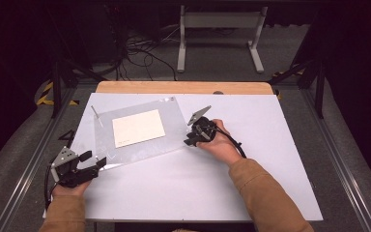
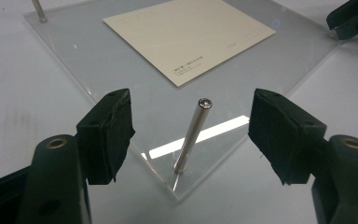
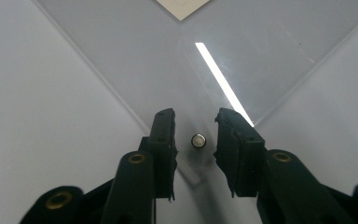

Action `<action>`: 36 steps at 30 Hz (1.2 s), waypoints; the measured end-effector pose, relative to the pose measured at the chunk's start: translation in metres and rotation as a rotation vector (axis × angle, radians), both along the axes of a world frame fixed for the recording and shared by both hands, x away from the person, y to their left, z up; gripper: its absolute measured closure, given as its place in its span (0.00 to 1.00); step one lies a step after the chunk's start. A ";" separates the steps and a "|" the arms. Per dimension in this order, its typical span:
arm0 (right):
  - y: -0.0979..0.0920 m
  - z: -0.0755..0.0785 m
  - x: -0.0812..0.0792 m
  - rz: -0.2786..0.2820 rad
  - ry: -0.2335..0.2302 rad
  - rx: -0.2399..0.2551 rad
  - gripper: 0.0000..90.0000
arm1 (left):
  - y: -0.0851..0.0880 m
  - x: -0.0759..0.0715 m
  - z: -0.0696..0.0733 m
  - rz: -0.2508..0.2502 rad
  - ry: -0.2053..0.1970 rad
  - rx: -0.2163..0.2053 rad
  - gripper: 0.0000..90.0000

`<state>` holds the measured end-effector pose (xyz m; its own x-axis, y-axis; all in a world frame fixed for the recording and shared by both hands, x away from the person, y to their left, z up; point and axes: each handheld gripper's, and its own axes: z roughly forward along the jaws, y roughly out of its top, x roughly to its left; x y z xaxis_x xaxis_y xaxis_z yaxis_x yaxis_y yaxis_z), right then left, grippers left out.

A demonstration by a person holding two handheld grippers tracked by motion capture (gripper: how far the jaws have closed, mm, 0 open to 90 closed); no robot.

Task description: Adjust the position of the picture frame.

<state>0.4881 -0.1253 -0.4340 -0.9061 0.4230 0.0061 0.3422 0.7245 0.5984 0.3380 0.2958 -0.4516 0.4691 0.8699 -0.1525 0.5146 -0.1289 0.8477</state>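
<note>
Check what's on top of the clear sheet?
On the clear sheet lies a cream card, flat near the middle. Thin metal pins stand upright at its corners: one between the left gripper's jaws, one between the right gripper's jaws. The card's underside is hidden.

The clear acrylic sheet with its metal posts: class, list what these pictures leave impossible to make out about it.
- Printed line on the cream card: too small to read, left gripper view.
- Right-corner post: seen end-on between the right gripper jaws, so its length is hidden.
- Far-corner post: top cut off by the frame edge, left gripper view.
</note>
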 end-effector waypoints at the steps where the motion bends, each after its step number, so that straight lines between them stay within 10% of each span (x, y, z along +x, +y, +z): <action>1: 0.000 0.000 0.001 0.003 0.000 0.003 0.78 | 0.000 0.000 0.000 0.000 0.000 0.000 0.34; 14: 0.003 0.001 -0.007 0.096 -0.036 -0.036 0.92 | 0.002 0.000 -0.001 0.007 0.003 -0.004 0.34; 36: 0.011 -0.002 -0.112 0.346 0.047 -0.011 0.92 | 0.019 -0.005 -0.004 0.051 0.061 -0.061 0.35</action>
